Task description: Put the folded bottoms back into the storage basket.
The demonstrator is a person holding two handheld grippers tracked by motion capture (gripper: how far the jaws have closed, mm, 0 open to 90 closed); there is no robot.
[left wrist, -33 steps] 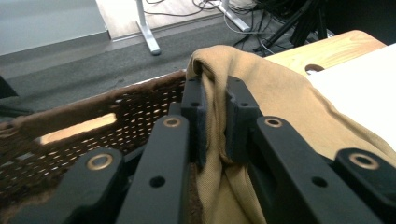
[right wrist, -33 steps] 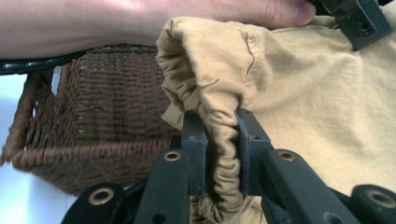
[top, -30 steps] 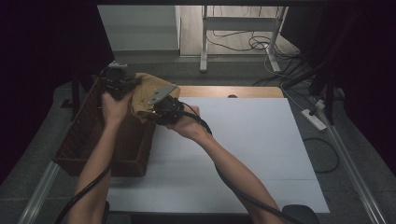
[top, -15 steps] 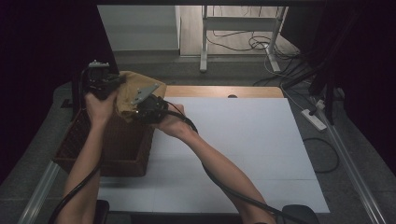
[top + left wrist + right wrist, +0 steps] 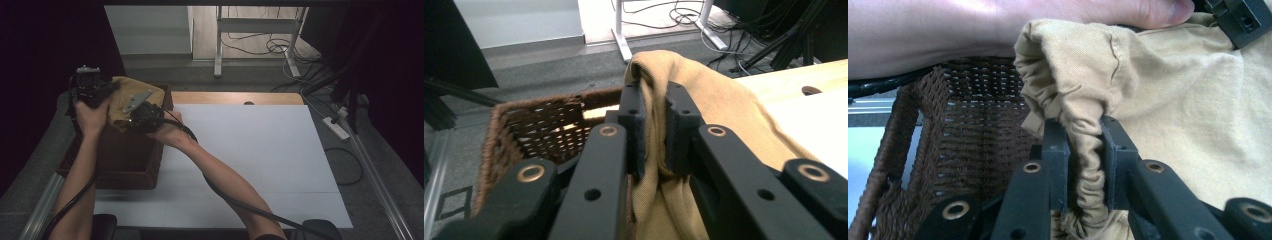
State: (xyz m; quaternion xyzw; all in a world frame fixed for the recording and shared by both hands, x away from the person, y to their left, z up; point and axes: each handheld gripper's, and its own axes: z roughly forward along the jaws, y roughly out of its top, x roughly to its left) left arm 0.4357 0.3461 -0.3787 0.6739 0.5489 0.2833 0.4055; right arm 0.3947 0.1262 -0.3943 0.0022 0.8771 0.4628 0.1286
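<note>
A tan cloth (image 5: 124,95) hangs bunched over the far end of a brown wicker basket (image 5: 125,155) at the table's left. My left gripper (image 5: 90,86) is shut on a fold of the tan cloth (image 5: 655,130), with the fabric pinched between its black pads. My right gripper (image 5: 142,116) is shut on a gathered hem of the tan cloth (image 5: 1083,150). In the right gripper view the basket's (image 5: 963,135) inside lies below the cloth, and the left hand (image 5: 973,30) crosses the top.
The white table top (image 5: 250,150) spreads to the right of the basket, with a wooden strip (image 5: 235,98) along its far edge. Beyond the table are grey floor, a white desk frame (image 5: 250,30), cables and a power strip (image 5: 336,128).
Both hands have carried the cloth to the left, from the basket's right rim to over its far left part. Both grips on the cloth have held.
</note>
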